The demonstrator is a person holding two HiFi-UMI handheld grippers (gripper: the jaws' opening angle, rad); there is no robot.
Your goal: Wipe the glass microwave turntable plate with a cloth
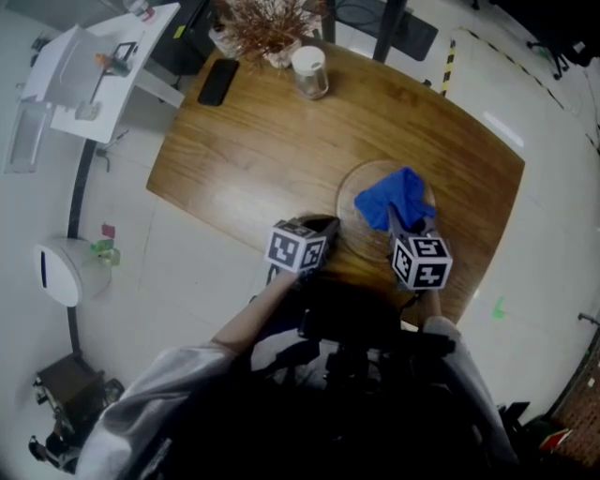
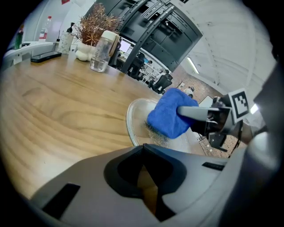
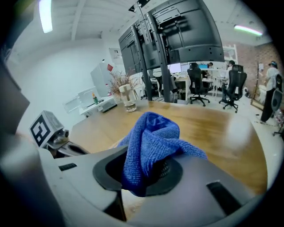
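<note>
A round glass turntable plate (image 1: 359, 192) lies on the wooden table (image 1: 253, 150), near its front right corner. My right gripper (image 1: 411, 225) is shut on a bunched blue cloth (image 1: 396, 201), which rests on the plate's middle. In the right gripper view the cloth (image 3: 148, 142) bulges up out of the jaws of the right gripper (image 3: 151, 170). My left gripper (image 1: 328, 227) sits at the plate's left rim. In the left gripper view the jaws of my left gripper (image 2: 143, 148) meet at their tips with nothing seen between them, right at the plate's (image 2: 135, 117) near edge.
At the table's far edge stand a lidded glass jar (image 1: 310, 72), a dried plant in a vase (image 1: 270, 28) and a black phone (image 1: 217, 82). A white desk (image 1: 94, 75) and a white bin (image 1: 64, 272) stand left of the table.
</note>
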